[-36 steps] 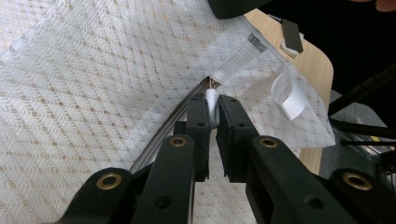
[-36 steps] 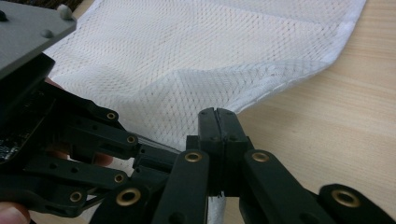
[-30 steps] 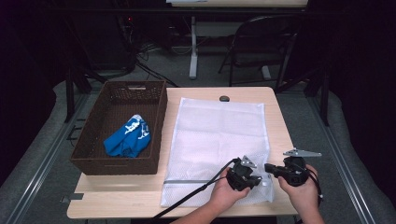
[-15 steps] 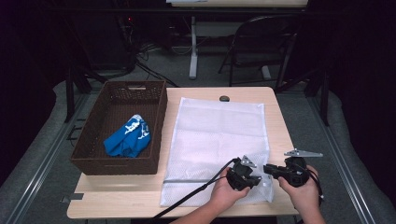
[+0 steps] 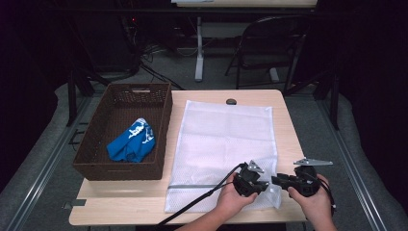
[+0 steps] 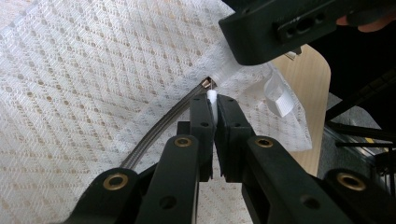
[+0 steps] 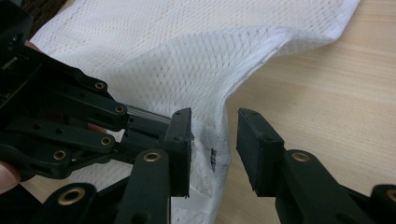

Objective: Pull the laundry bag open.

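A white mesh laundry bag (image 5: 225,137) lies flat on the wooden table (image 5: 288,125). Its grey zipper (image 5: 192,186) runs along the near edge. My left gripper (image 5: 262,182) is at the bag's near right corner, shut on the white zipper pull tab (image 6: 212,97) at the end of the zipper (image 6: 159,128). Facing it from the right, my right gripper (image 5: 278,181) is open, its jaws on either side of the raised mesh corner fold (image 7: 215,149). In the right gripper view my right gripper (image 7: 214,140) has the left gripper (image 7: 70,126) at its left.
A brown wicker basket (image 5: 163,120) stands on the table's left side with a blue garment (image 5: 131,143) inside. A small dark round object (image 5: 231,101) lies at the table's far edge. A folding chair (image 5: 269,48) and cables are on the floor behind.
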Available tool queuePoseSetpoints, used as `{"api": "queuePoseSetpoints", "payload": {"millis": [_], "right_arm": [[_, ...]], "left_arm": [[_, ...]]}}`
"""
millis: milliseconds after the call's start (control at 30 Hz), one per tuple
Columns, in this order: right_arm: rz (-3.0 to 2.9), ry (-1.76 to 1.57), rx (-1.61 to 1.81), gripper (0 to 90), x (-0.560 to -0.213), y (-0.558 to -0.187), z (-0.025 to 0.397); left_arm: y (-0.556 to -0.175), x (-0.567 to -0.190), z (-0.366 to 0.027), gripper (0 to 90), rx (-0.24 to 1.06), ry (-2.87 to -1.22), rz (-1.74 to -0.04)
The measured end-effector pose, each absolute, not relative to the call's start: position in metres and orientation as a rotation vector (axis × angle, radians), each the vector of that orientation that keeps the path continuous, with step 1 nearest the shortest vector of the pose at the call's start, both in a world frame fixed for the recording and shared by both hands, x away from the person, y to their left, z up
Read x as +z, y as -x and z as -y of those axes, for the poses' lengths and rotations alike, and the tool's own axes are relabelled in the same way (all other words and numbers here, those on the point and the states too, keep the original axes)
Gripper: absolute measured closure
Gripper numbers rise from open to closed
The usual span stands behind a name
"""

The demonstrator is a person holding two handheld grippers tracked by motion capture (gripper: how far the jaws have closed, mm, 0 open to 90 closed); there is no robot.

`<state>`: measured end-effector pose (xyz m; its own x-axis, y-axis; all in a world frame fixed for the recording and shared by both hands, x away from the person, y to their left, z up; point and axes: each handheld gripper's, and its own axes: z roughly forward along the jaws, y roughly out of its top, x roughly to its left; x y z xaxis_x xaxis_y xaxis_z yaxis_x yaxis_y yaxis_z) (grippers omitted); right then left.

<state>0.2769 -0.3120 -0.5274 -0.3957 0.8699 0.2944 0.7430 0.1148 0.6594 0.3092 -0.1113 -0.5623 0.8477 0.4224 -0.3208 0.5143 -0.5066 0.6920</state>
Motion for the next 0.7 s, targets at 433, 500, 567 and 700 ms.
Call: {"api": "queuePoseSetpoints", "payload": {"millis": [433,500,567,700], "right_arm": [[-2.245,-1.582,1.13,75.9,-0.5336,-0.2763,0.3106],[-2.244,-1.583,1.13,79.3,-0.5338,-0.2762,0.3106],[-2.238,-1.589,1.145,81.2,-0.5337,-0.2759,0.3103],[-2.237,-1.593,1.153,82.3,-0.5334,-0.2753,0.3093]], "left_arm": [[-0.3083,-0.5629,0.1122,86.4,-0.126,-2.168,-0.681],[-0.308,-0.563,0.1122,86.4,-0.117,-2.175,-0.687],[-0.3083,-0.5633,0.112,86.3,-0.117,-2.17,-0.691],[-0.3081,-0.5629,0.1122,86.3,-0.114,-2.168,-0.7]]}}
